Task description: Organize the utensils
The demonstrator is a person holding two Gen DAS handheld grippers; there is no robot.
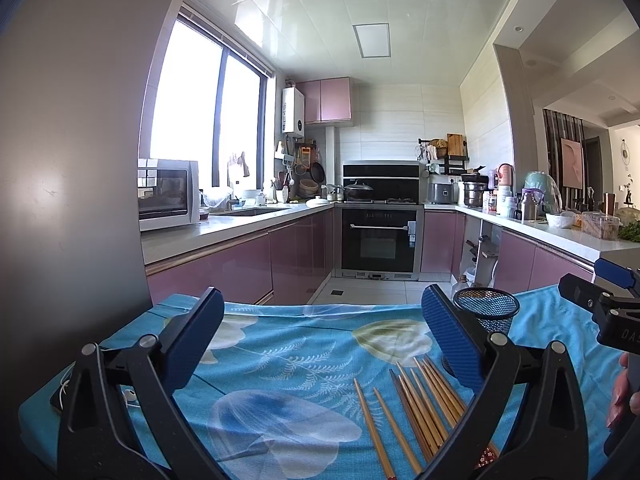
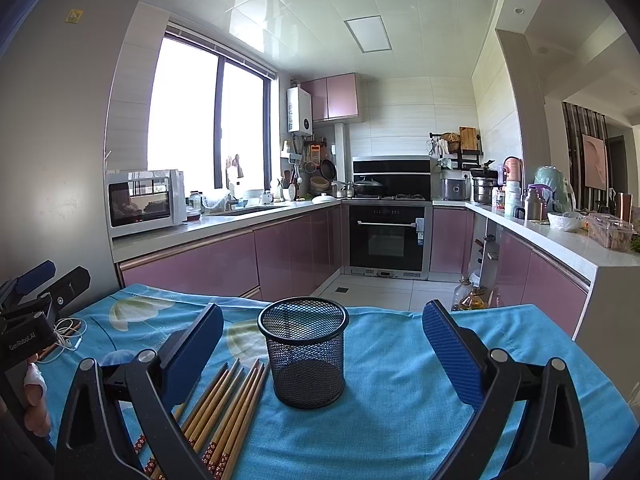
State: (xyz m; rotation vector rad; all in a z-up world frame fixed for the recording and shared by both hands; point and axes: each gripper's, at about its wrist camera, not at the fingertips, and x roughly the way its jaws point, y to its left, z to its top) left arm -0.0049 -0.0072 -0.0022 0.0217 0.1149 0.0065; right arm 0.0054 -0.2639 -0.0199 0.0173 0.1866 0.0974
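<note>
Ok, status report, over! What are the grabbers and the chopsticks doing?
Left gripper open, empty. Right gripper open, empty, facing the cup. Chopsticks flat on the cloth, left of the cup. Nothing blocking.

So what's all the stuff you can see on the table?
chopsticks: several, brown wood, patterned ends, lying loose left of the cup
mesh cup: one, black, upright, looks empty
tablecloth: one, blue with leaf print, covers the table
earphone cable: one, white, far left edge
left hand-held gripper: one, black with blue pads, open, above the cloth
right hand-held gripper: one, black with blue pads, open, facing the cup
</note>
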